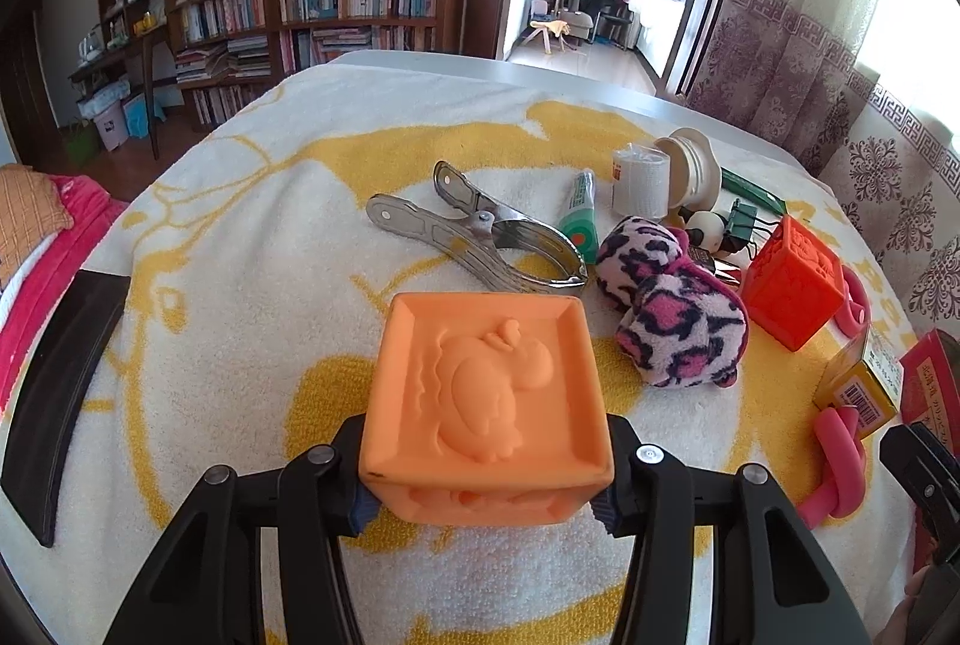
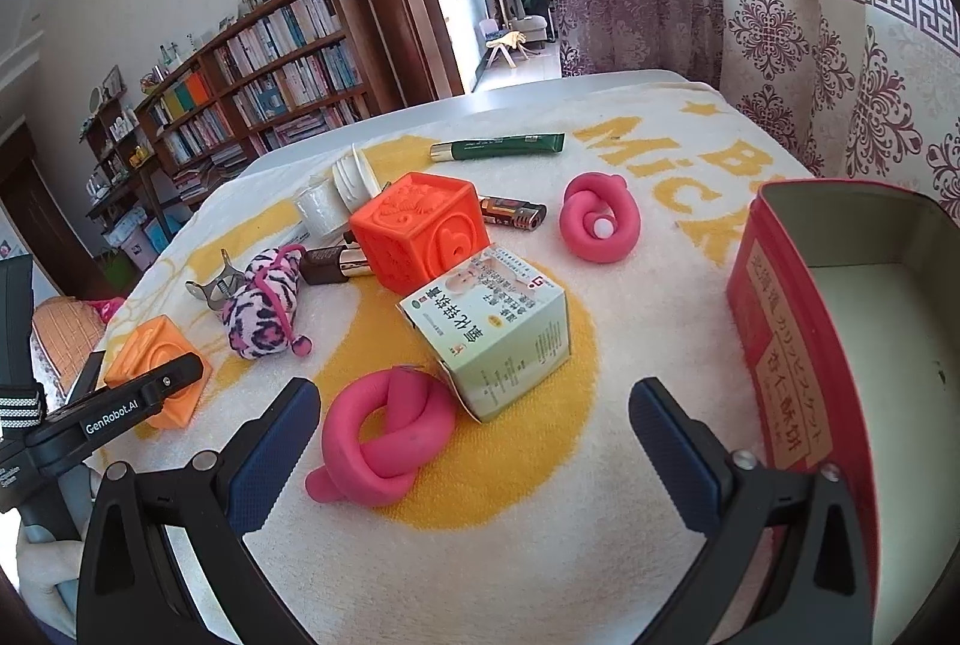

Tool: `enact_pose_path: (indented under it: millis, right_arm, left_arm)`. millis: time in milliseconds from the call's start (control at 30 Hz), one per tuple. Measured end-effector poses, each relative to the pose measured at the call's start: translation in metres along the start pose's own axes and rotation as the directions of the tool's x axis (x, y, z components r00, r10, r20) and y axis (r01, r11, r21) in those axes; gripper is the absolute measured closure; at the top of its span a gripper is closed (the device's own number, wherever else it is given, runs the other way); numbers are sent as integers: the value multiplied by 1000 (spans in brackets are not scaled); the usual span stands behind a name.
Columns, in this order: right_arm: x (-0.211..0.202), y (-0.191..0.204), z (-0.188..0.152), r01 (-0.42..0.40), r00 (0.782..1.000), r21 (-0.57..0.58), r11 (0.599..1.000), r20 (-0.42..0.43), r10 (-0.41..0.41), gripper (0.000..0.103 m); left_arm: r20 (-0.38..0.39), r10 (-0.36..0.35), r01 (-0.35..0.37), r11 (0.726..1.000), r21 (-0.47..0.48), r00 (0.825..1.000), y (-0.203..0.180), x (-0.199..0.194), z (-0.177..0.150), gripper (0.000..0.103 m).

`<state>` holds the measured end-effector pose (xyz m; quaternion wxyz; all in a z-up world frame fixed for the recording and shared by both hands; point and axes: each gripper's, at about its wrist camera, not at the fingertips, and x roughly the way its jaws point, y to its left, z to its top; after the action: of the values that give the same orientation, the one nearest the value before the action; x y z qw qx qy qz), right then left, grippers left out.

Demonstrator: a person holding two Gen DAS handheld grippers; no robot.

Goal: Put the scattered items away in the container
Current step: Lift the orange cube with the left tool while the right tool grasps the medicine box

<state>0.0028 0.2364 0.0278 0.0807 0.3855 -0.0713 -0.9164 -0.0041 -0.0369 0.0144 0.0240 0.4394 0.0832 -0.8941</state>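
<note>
My left gripper (image 1: pixel 483 507) is shut on a pale orange soft cube (image 1: pixel 486 399) with a raised duck on top; the pads press its two sides just above the towel. The right wrist view shows the same cube (image 2: pixel 153 366) at far left under the left gripper (image 2: pixel 150 387). My right gripper (image 2: pixel 474 405) hangs open over a pink knotted toy (image 2: pixel 384 435) and a medicine box (image 2: pixel 498 339), holding nothing. The red tin (image 2: pixel 774 345), the container, stands open at the right and looks bare inside.
On the yellow-and-white towel (image 1: pixel 270 237) lie a red-orange cube (image 2: pixel 420 231), a leopard plush (image 1: pixel 678 321), a metal clamp (image 1: pixel 480 237), a second pink knot (image 2: pixel 597 219), a green tube (image 2: pixel 498 147), a lighter (image 2: pixel 513 213) and a bandage roll (image 1: pixel 639 183). A black lid (image 1: pixel 60 393) lies at left.
</note>
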Motion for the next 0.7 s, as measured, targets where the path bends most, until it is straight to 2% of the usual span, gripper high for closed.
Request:
enact_pose_path:
  millis: [167,367,500,567,700]
  right_arm:
    - [-1,-2,0,3,1000,7,1000,8,-3,0]
    - [-2,-4,0,2,1000,20,1000,14,-2,0]
    - [-9,-7,-5,-18,1000,33,999,4,18,0]
    - [-19,-7,-13,-44,999,36,998,4,44,0]
    - [-29,5,-25,-61,998,-19,998,-16,60,1]
  left_arm:
    - [-16,-9,9,1000,-1,1000,0,6,3,48]
    - [-14,14,-13,1000,20,1000,-5,10,5,48]
    - [14,-73,74,997,-35,997,8,2,6,49]
    - [48,-93,95,994,-52,995,14,-6,8,49]
    - [73,-149,155,985,-81,986,19,-11,9,49]
